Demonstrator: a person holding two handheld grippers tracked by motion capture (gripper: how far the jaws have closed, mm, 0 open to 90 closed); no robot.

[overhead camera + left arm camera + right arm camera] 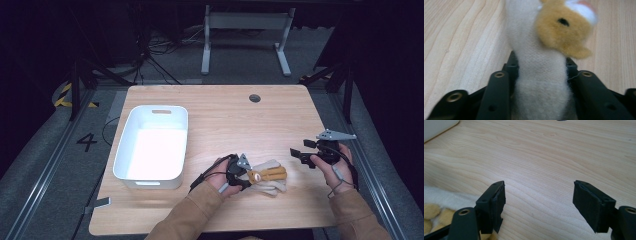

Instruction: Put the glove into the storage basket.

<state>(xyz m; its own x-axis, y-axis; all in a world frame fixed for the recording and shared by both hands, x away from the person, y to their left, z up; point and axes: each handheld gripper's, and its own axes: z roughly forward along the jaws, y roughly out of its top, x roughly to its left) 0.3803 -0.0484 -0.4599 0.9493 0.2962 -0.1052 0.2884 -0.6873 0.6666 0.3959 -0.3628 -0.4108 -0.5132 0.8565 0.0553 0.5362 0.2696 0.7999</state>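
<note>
Plush toy (541, 75) clamped in left hand-held gripper (541, 65)

On the table (220, 115), a tub (152, 147) stands toward the left side, well clear of the far edge. To its right, near the front edge, a plush toy (267, 176) lies on the tabletop. The left gripper (243, 178) sits between tub and toy, at the toy's left end, its jaws on either side of the toy's body. The right gripper (299, 156) is to the right of the toy, apart from it, near the table's right edge. A small hole (254, 98) sits by the far edge, behind the toy.
</note>
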